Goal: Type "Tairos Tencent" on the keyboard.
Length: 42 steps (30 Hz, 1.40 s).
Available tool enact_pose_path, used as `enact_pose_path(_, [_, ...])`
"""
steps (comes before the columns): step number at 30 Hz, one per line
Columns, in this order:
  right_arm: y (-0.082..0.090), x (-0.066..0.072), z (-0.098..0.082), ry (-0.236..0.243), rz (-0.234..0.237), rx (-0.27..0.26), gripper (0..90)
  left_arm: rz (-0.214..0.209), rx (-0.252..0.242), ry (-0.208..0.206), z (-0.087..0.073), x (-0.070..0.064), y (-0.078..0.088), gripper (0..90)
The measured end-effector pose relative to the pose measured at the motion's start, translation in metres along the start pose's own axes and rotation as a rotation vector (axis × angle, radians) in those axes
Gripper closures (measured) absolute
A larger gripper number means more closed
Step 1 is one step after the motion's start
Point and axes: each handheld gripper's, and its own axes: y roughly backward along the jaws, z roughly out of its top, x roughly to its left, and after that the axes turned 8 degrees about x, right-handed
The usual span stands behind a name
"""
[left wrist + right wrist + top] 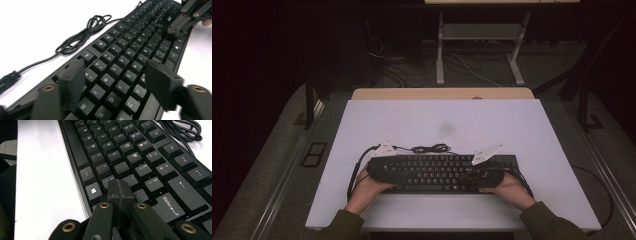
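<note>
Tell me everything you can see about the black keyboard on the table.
The keyboard is a full-width black one, plastic by the look, with white legends on matte keys. It lies flat near the front edge of the white table, long side across. Its black cable trails off the rear edge in a loose coil. The left gripper hovers open over its left end with keys between the jaws; the right gripper, jaws shut, sits over the keys near Enter; contact there is unclear.

We hold our left hand-held gripper (pixel 115 82) with jaws parted, our right hand-held gripper (pixel 121 192) with jaws pressed together.
</note>
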Motion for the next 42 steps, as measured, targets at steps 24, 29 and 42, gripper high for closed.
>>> enact_pose_path(24, [0.011,-0.003,0.003,-0.034,0.003,-0.094,76.5,0.023,-0.021,0.001,-0.013,0.0,0.008,14.0])
enact_pose_path(29, [0.011,-0.005,0.006,-0.06,-0.002,-0.121,58.8,0.021,-0.027,0.007,-0.014,-0.001,0.008,13.9])
enact_pose_path(42, [0.008,-0.006,0.021,-0.095,-0.008,-0.154,32.5,0.034,-0.036,0.007,-0.015,-0.003,0.009,14.0])
